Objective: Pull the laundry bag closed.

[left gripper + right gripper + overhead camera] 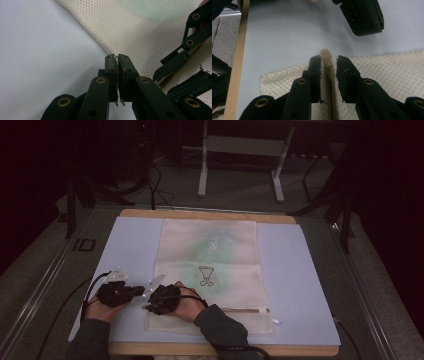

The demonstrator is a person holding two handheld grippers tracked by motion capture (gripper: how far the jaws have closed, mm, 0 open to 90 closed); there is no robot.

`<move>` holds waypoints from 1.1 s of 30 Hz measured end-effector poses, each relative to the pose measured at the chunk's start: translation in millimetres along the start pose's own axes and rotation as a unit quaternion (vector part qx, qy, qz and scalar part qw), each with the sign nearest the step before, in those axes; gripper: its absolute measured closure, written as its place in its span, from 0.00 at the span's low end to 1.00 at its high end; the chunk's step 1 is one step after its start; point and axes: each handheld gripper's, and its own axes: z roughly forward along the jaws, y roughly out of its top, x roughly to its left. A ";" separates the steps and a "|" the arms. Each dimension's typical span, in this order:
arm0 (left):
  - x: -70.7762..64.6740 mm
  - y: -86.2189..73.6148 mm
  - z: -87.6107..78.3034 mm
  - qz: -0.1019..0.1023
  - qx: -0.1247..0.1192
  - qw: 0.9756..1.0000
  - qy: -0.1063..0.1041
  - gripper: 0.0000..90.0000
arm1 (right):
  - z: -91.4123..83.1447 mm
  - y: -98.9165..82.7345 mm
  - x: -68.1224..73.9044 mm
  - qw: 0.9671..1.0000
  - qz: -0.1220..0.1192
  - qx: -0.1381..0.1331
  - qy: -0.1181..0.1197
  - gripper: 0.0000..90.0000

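Left gripper (117,58) nearly clenched, empty, beside mesh bag (210,265); right gripper (329,60) released astride its folded edge (329,82), which risked slipping free.

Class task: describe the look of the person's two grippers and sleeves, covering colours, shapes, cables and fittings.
Both the left gripper and the right gripper are black, with brass-coloured rivets on the jaw linkages. A pale three-cornered plate tops each, and a black cable trails from each. The pad edges look frayed. The sleeves are dark grey-green.

Blurred tan strip (327,75) between jaws, perhaps a zipper edge.
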 end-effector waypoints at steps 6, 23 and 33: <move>0.4 -0.3 -0.1 -0.004 -0.001 1.000 0.001 0.95 | 6.1 6.8 2.0 1.000 0.000 0.002 -0.003 0.82; 3.3 -1.4 -2.8 -0.013 -0.007 1.000 -0.001 0.94 | 26.5 22.6 8.3 0.999 -0.033 0.037 -0.023 0.87; 5.3 -2.0 -4.5 -0.018 -0.009 1.000 0.001 0.94 | 23.7 22.4 4.7 1.000 -0.017 0.020 -0.015 0.90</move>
